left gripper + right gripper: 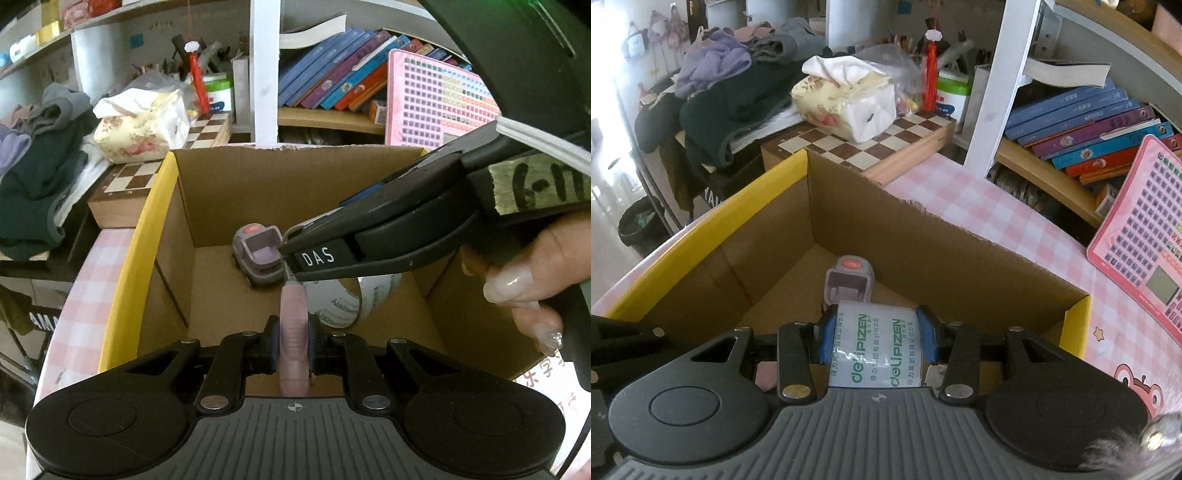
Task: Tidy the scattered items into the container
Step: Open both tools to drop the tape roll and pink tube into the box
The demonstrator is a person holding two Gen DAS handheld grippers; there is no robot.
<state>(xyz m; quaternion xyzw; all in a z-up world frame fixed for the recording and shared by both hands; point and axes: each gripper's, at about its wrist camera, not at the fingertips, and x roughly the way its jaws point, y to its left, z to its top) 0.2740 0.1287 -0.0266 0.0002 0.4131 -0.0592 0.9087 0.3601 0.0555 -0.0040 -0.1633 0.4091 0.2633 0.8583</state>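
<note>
Left wrist view first: the left hand-held gripper (293,341) is clamped tight on a slim pink object (293,332), standing up between the blue pads, right over the open cardboard box (258,192). What that pink item is, I cannot tell. Down on the box floor, toward the far wall, sits a small grey-purple toy car (258,256) with a red spot on its roof. Coming in from the right, the right hand-held gripper (291,275) reaches over the box too, a person's hand (535,280) wrapped on its handle, and a roll of clear tape (347,299) hangs between its fingers, just right of the pink object.

Right wrist view confirms it: the jaws stand at a narrow gap, pressed on either side of that tape roll, green lettering facing the camera, held above the box interior with the toy car just beyond it. The box has a yellow strip along its left rim and sits on a counter (979,206) covered in pink check cloth. Beyond the far left corner lies a chessboard (871,144) with a floral tissue pack (846,107) on top and a pile of clothes (738,88) further left. Far right, a shelf of leaning books (1089,125), and a pink toy keyboard tablet (1137,236) on the counter.
</note>
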